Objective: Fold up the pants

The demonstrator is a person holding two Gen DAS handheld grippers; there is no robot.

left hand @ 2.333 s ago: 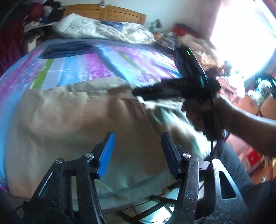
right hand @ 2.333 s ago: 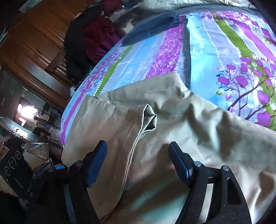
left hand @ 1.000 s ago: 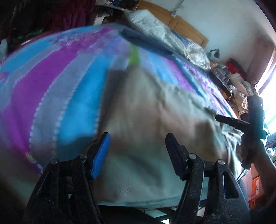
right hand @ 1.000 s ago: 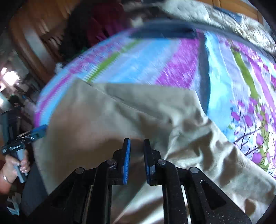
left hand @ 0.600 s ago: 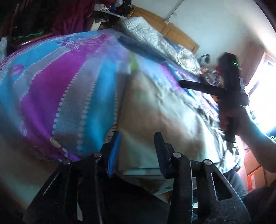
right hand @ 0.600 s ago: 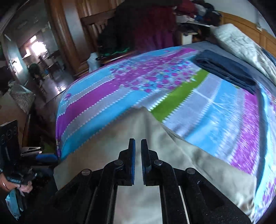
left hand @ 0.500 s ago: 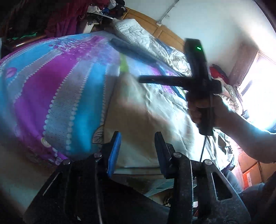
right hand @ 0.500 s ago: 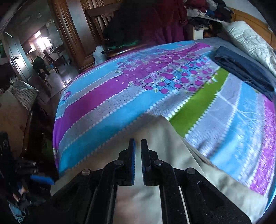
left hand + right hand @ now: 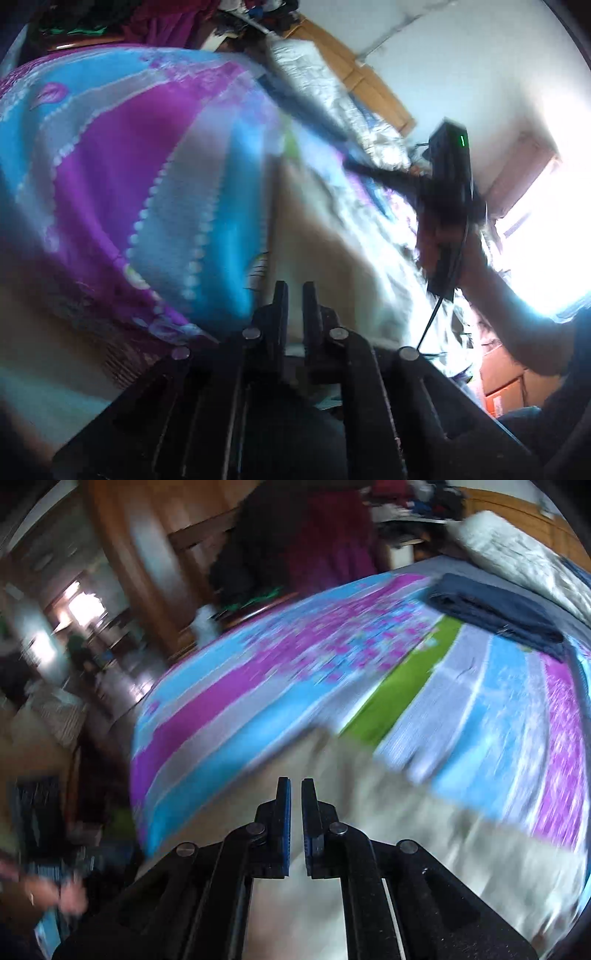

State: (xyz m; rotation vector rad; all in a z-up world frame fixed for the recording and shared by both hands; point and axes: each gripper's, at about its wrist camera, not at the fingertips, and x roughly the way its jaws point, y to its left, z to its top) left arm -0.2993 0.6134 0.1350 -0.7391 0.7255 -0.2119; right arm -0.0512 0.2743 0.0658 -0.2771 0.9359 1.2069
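A home bedroom: a bed [image 9: 332, 716] with striped floral sheet, wooden headboard [image 9: 517, 513] upper right, clothes pile [image 9: 306, 535] behind.

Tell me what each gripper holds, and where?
Both are shut on the beige pants: left gripper at the near edge, right gripper on a lifted part.

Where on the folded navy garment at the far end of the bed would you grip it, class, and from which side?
Grip the folded navy garment at its thick stacked edge, the end toward the bed's middle. Come in low from the bedspread side: the layers there look bunched into one pinchable lip, while the top lies flat.
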